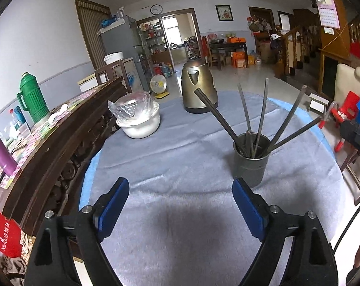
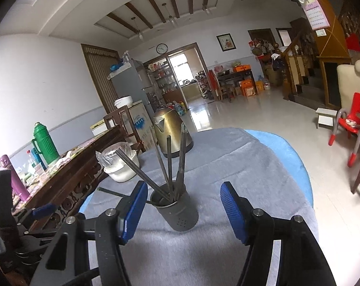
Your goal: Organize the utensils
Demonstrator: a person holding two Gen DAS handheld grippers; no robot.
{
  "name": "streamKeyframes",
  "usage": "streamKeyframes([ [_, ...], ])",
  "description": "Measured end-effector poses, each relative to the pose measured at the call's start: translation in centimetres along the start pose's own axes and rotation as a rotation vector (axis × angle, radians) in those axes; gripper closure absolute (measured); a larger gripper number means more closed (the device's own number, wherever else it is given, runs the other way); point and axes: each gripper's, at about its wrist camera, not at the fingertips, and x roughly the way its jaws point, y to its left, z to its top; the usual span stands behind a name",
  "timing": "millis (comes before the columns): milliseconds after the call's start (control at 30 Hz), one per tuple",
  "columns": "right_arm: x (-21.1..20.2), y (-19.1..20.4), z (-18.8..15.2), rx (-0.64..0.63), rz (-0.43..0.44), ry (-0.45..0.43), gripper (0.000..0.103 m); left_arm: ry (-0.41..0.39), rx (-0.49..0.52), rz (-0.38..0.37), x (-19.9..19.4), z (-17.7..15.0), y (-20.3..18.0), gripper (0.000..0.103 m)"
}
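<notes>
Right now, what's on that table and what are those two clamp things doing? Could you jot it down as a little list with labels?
surface: round table under a grey cloth
utensil holder: dark metal cup, upright on the cloth
utensils: chopsticks standing in the cup, fanned out
kettle: brass-coloured kettle at the far side
bowl: white bowl topped with clear plastic, left of the kettle
left gripper: open, empty, cup just ahead to its right
right gripper: open, empty, the cup beyond its tips
</notes>
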Motion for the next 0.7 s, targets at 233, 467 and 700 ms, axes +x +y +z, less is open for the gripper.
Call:
streamKeyframes([
  [233, -1.4, -0.1, -1.0, 0.013, -0.003, 0.023, 0.035, -0.003, -0.006, 0.023, -1.9, -0.7, -0.3, 0.014],
  [467, -3.0, 0.5, -2.2, 0.001, 0.009, 0.034, 0.035, -0.015, -0.011, 0.049, -4.0, -1.8, -0.4, 0.013],
  [700, -4.2, 0.4, -3.7, 0.003, 0.021, 0.06, 0.035, -0.023, -0.022, 0.074, -5.4, -2.7, -0.5, 0.012],
])
